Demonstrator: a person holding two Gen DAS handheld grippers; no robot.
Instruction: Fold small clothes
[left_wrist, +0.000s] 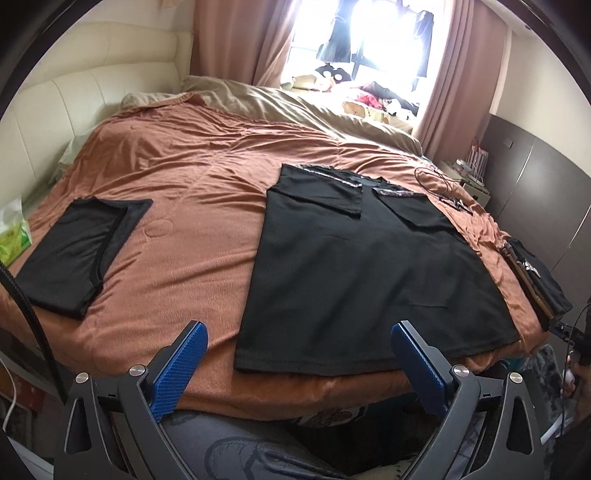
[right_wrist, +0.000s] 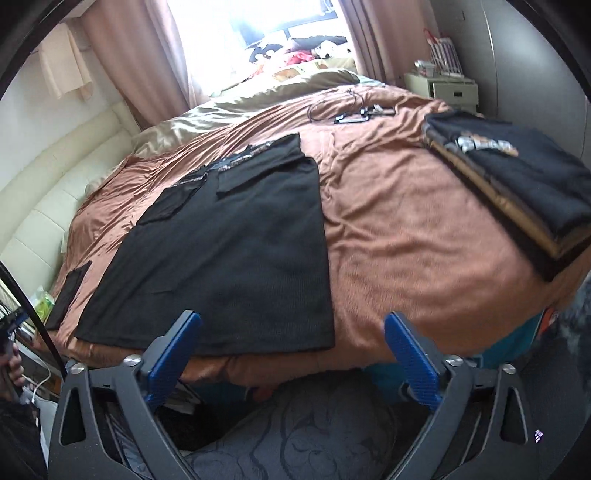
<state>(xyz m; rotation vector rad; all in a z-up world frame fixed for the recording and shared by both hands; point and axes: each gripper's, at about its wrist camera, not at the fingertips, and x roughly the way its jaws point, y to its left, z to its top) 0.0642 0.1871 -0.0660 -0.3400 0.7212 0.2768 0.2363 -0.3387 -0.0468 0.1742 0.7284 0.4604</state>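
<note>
Two grippers are hanging over the near edge of the bed (left_wrist: 177, 177), and I am holding both spread wide with nothing between the blue pads. In the left view, my left gripper (left_wrist: 299, 363) is framing the hem of the shirt (left_wrist: 362, 266), whose near left corner is lying at lower centre between the two pads, though not yet touched. In the right view, my right gripper (right_wrist: 293, 349) is sitting at the bottom centre, with its left pad (right_wrist: 173, 354) overlapping the shirt's (right_wrist: 229, 266) near hem in the picture and its right pad out over bare cover.

That shirt is lying flat across the middle of the bed, sleeves already turned in near the collar at the upper end, hem toward me. I am judging it thin, soft and light, a knit that will droop and slide on the sateen cover rather than hold a crease, so a pinch at one point would leave the rest sagging. I am thinking the two near hem corners are the places to take it, one per gripper, pinching through both layers close to the edge so the fold carries evenly toward the collar.

One folded top (left_wrist: 74, 254) is resting at left of the left view, and a stack (right_wrist: 517, 188) is sitting at upper right of the right view.
</note>
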